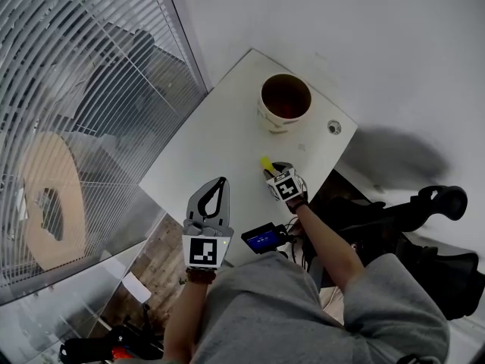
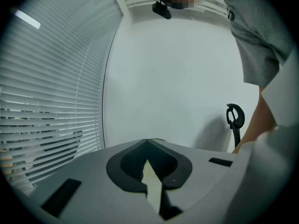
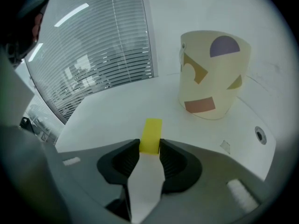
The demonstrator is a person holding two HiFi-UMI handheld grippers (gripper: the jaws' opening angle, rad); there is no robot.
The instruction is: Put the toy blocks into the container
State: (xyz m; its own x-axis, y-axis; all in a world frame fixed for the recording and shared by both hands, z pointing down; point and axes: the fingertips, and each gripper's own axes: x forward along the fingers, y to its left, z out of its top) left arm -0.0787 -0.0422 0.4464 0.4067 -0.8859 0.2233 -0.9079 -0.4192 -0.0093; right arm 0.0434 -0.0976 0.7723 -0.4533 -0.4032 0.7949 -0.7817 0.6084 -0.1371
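Right claw [image 3: 149, 145] was clamped on the yellow block [image 3: 152, 133], pads on both its sides, far end sticking out toward the container [image 3: 212, 73], which stood well apart on the table [image 3: 107, 111]. Left claw [image 2: 147, 143] was closed, empty. Block's near end was hidden in the jaws; couldn't tell if it cleared the table.

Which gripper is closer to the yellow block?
Right. The right gripper grips the yellow block between its jaws. The left gripper is shut, off to the block's left, not touching it.
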